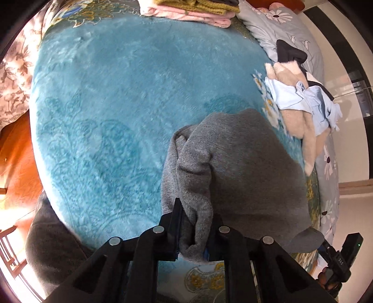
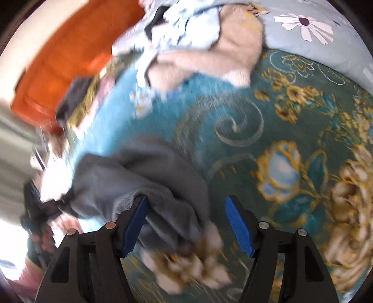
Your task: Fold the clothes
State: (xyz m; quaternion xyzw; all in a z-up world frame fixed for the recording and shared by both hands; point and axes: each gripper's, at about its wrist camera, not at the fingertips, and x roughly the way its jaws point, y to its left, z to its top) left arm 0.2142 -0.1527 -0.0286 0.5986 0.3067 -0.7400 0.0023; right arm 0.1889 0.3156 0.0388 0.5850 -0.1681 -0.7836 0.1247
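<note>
A grey knit garment (image 1: 244, 172) lies bunched on the blue plush blanket (image 1: 116, 105). My left gripper (image 1: 198, 223) is shut on a fold of the grey garment at its near edge. In the right wrist view, which is blurred, the grey garment (image 2: 139, 177) lies at lower left, and my right gripper (image 2: 186, 221) is open with its blue pads (image 2: 240, 226) apart; its left finger touches the garment's edge. The right gripper also shows in the left wrist view (image 1: 338, 258) at the lower right edge.
A loose pile of beige, light blue and dark clothes (image 1: 303, 98) lies at the blanket's right side, also seen in the right wrist view (image 2: 198, 42). A folded stack of pink and mustard clothes (image 1: 193, 9) sits at the far end. A grey floral duvet (image 1: 275, 25) borders the right.
</note>
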